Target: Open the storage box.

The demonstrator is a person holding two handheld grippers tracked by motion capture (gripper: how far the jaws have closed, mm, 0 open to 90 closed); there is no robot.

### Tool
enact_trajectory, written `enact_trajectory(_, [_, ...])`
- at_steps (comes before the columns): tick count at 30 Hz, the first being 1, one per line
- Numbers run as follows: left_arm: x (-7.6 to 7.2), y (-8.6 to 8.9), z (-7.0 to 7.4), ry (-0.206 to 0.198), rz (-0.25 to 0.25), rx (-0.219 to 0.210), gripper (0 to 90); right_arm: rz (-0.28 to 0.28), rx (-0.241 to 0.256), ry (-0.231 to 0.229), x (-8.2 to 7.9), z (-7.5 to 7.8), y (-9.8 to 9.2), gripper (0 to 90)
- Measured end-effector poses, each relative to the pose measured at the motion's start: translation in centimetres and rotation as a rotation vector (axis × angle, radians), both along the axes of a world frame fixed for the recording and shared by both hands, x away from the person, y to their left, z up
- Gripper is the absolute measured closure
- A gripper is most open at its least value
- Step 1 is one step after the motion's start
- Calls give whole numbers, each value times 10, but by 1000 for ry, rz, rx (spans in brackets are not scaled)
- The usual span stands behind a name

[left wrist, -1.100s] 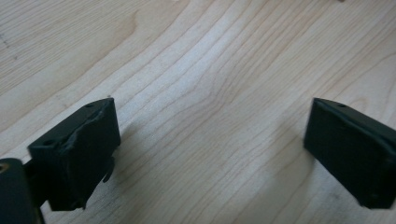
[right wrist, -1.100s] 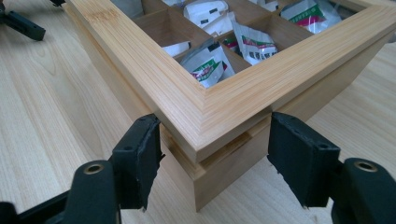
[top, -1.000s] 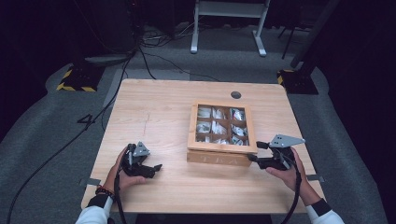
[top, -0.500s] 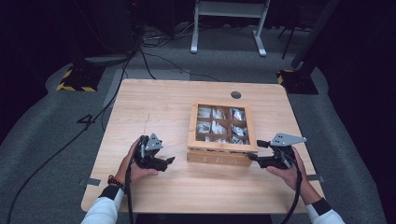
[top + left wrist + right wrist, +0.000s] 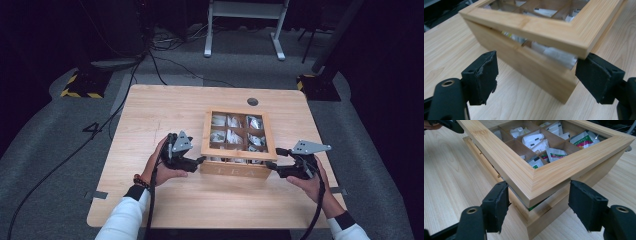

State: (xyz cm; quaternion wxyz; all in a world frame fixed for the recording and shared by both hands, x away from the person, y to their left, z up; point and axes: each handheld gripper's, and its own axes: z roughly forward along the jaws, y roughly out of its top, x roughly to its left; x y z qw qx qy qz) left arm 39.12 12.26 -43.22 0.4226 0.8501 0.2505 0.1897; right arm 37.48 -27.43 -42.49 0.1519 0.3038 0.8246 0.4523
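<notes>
Light bamboo tea box w/ glass-window lid [image 5: 237, 145] is sitting mid-right on the pale wood surface [image 5: 150, 115], lid slightly ajar. Left gripper [image 5: 192, 162] & right gripper [image 5: 274, 168] are flanking its near corners, jaws wide open, gripping nothing, prob. lining up to lift the lid evenly.

Sleeves: white, dark cuffs
Left wrist: beaded bracelet [image 5: 139, 180]
Left gripper [image 5: 199, 161]: black, grey three-cornered plate, trailing black cable
Right gripper [image 5: 274, 158]: black, grey plate, black cable
Pads [image 5: 498, 205]: black, worn edges
</notes>
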Motion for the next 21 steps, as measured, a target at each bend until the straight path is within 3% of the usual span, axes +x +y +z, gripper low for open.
enact_trajectory(11, [5, -15, 0, -43, -23, 31, 211, 0, 4, -4, 0, 1, 0, 334])
enact_trajectory(16, [4, -18, 7, -122, -18, 37, 213, -8, 37, -15, 1, 6, -2, 334])
enact_trajectory(21, [6, -20, 13, -126, -34, 50, 211, -12, 47, -24, 1, 10, -3, 344])
